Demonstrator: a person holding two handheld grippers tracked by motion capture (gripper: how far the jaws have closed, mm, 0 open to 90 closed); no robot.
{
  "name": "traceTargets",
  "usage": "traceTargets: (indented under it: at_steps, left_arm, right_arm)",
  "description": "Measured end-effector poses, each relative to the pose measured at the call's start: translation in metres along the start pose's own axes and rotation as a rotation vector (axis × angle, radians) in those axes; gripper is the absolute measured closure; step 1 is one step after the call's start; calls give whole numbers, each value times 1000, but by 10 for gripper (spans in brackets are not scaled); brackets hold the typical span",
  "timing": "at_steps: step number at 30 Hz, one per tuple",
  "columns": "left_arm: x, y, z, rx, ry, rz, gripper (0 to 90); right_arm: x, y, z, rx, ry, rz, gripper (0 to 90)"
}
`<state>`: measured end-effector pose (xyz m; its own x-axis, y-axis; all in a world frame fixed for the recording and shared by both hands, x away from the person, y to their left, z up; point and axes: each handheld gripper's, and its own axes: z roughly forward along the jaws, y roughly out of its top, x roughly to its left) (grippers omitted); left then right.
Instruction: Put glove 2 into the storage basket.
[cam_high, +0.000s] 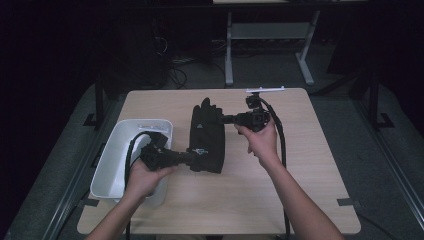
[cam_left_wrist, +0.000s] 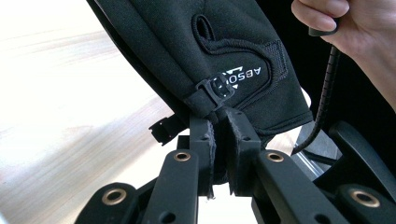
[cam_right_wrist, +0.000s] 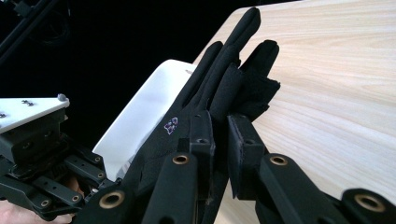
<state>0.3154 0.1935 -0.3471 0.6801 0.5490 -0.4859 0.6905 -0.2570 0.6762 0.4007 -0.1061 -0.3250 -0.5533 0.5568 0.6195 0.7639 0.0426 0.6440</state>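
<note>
Looking down from the high view, a pair of black gloves (cam_high: 207, 134) lies stretched between the two hands over the wooden table (cam_high: 300, 170), cuff end toward the person, fingertips pointing away. The left gripper (cam_high: 189, 158) comes in from the left and has the cuff end clamped, just beside a white bin (cam_high: 112, 160) that sits at the table's left edge. The right gripper (cam_high: 226, 119) reaches in from the right and bites the gloves near the finger end — both hands wrapped round their handles. Over to the left gripper view: its jaws are closed tight on the cuff of the gloves (cam_left_wrist: 219, 60), right by the little strap clip, with white lettering showing on the fabric; the other hand (cam_left_wrist: 359, 32) sits at the top right. Now the right gripper view — jaws pinched on the gloves (cam_right_wrist: 219, 102) below the fingers, which fan upward over pale wood, the white bin (cam_right_wrist: 140, 116) behind them and the left gripper (cam_right_wrist: 42, 163) at lower left.
</note>
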Motion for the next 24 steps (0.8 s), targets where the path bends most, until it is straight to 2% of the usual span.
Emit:
traceTargets:
  at_steps: [18, 24]
  left_arm:
    - [14, -7, -36, -27, 35, -21, 827]
    - [17, -9, -46, -35, 31, -34, 827]
  right_arm:
    - [24, 16, 34, 22, 41, -35, 812]
    - [29, 18, 42, 26, 54, -34, 812]
